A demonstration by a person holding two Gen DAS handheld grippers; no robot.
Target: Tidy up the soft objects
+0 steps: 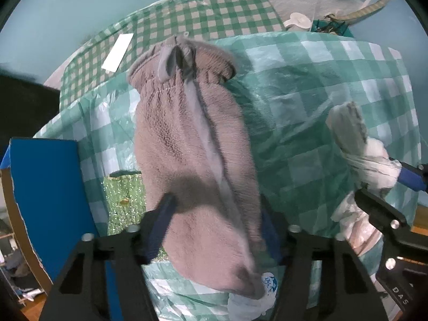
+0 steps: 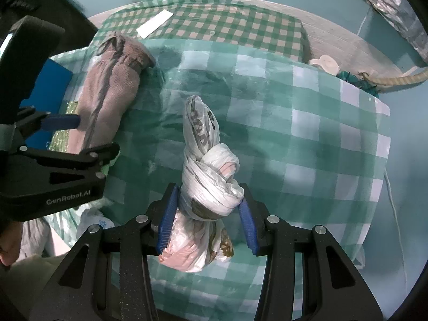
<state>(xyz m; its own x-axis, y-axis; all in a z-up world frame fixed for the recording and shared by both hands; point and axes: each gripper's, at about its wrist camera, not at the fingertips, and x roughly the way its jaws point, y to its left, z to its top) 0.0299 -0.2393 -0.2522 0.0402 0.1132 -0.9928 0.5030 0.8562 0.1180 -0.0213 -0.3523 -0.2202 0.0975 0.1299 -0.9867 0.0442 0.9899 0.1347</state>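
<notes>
The left gripper point(image 1: 214, 230) reached forward low over the table's left edge, its jaws clamped on the lower end of a mauve knitted sock-like pouch point(image 1: 195, 144) with a gathered cuff and a grey stripe, which stretched away across the green-and-white checked plastic cloth point(image 1: 307, 101). The right gripper point(image 2: 208, 214), level with it near the front edge, had its jaws pressed, apparently firmly, around a knotted white plastic bag bundle point(image 2: 208, 176), twisted and crinkled.
</notes>
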